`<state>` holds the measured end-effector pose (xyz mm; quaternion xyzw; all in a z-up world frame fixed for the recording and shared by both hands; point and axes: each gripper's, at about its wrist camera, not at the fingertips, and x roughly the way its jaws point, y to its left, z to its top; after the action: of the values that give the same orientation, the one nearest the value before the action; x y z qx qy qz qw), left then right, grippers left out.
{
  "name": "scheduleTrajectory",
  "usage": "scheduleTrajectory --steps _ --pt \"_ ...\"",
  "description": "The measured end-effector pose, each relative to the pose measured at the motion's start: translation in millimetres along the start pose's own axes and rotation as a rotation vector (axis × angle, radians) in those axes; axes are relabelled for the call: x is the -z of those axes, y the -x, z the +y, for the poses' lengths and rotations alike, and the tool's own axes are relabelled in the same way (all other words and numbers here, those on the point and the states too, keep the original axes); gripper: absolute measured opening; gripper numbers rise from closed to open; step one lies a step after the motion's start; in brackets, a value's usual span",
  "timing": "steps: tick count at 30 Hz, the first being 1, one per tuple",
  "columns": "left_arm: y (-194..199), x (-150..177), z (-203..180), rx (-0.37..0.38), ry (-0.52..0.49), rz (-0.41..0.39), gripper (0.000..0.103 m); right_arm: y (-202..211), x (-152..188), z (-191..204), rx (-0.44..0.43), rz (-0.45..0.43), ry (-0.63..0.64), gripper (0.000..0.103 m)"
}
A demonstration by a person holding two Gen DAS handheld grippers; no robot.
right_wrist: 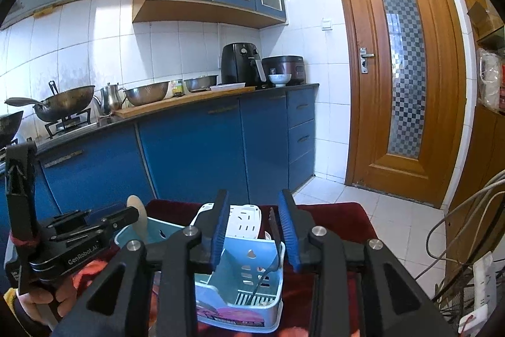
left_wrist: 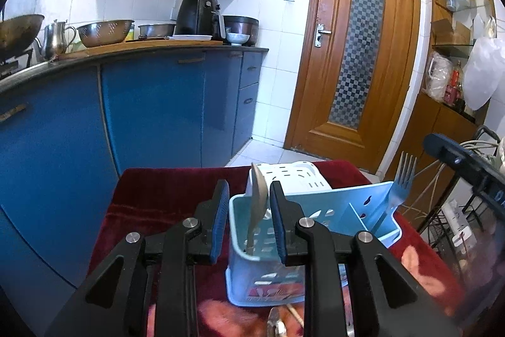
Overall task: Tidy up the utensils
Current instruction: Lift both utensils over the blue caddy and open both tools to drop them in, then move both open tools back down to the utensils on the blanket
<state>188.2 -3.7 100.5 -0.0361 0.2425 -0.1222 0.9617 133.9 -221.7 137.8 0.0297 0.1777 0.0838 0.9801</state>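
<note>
Left wrist: my left gripper [left_wrist: 249, 210] spread wide, nothing held; spoon [left_wrist: 258, 201] stands between the fingers inside the blue caddy [left_wrist: 372, 204] on the red cloth [left_wrist: 157, 195]; fork [left_wrist: 399, 188] upright in its far compartment.

Right wrist: right gripper [right_wrist: 254, 226] released above the caddy [right_wrist: 240, 261].

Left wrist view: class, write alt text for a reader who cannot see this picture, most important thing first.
The open left gripper hovers over a light blue utensil caddy on a dark red cloth; a spoon stands in its near compartment and a fork in its right one. Behind are blue kitchen cabinets and a wooden door.
</note>
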Motion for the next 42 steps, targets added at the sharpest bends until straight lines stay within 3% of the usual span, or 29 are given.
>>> scheduleTrajectory --steps 9,17,24,32,42 --pt "35.3 6.7 6.0 -0.026 0.002 0.039 0.026 33.8 1.7 -4.8 -0.021 0.05 -0.052 0.035" --pt "64.6 24.5 12.9 -0.043 -0.003 0.111 0.028 49.2 30.0 -15.3 -0.041 0.167 -0.128 0.038" --pt "74.2 54.4 21.3 -0.044 0.026 0.208 0.03 55.0 62.4 -16.1 -0.035 0.264 -0.143 0.041" --pt "68.4 89.0 28.6 0.009 0.113 0.356 0.03 53.0 103.7 -17.1 -0.042 0.401 -0.16 0.046" --pt "52.4 127.1 19.1 0.057 0.139 0.519 0.03 41.1 140.4 -17.3 -0.054 0.531 -0.191 0.049"
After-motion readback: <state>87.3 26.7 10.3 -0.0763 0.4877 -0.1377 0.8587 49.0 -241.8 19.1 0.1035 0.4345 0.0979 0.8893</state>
